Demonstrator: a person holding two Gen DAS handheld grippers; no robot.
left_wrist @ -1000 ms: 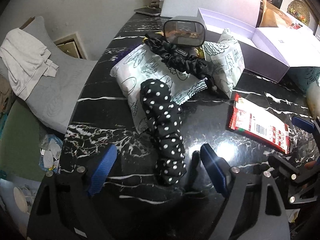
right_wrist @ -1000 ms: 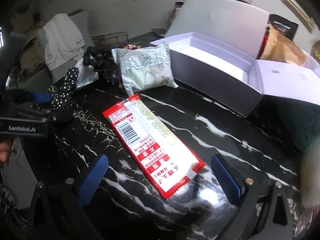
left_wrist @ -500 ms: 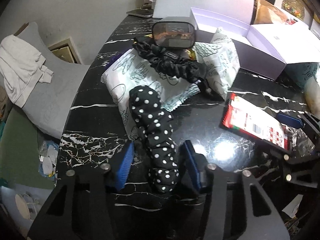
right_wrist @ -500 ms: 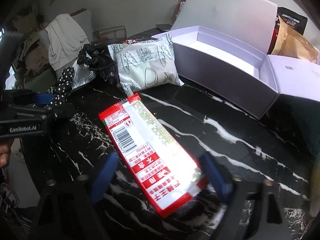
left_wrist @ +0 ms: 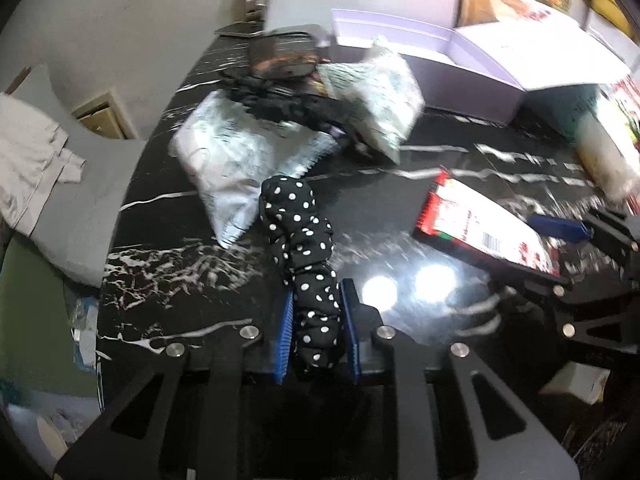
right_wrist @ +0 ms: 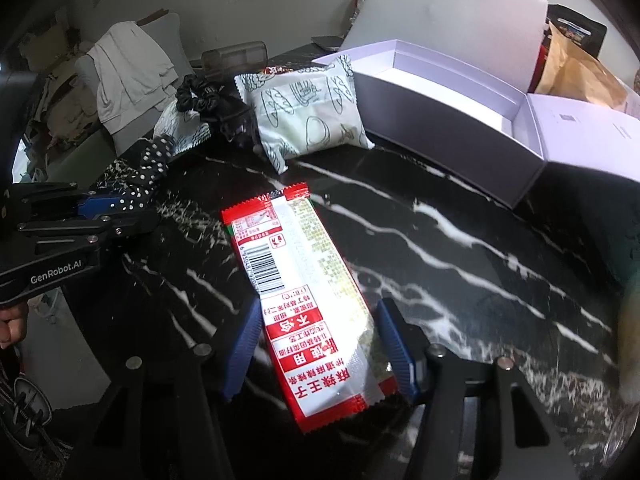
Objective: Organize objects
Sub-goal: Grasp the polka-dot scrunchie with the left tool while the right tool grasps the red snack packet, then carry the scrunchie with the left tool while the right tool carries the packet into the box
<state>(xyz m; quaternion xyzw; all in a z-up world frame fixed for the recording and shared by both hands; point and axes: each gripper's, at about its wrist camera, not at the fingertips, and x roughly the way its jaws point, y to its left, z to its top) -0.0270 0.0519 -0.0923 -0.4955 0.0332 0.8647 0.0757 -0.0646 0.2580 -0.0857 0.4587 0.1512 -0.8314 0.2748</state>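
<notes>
Both pairs of jaws have narrowed since a second ago. Left hand-held gripper [left_wrist: 316, 328] is now clamped on the near end of the polka-dot scrunchie [left_wrist: 306, 256], its blue pads pressed against the fabric on both sides; the rest of the scrunchie runs toward 12 o'clock, its far end touching a white snack bag [left_wrist: 236, 160] on the desk [left_wrist: 168, 264]. Right hand-held gripper [right_wrist: 320, 348] has closed to a narrow gap around the near end of the red packet [right_wrist: 304, 304], pads at or just beside its long edges; whether they press it I cannot tell. That packet lies flat on the desk, pointing toward 11 o'clock. Beyond it, at 12 o'clock, a second snack bag [right_wrist: 308, 112] leans beside the black scrunchie [right_wrist: 200, 98]. At 1 o'clock sits the open white box [right_wrist: 448, 120], lid up.
</notes>
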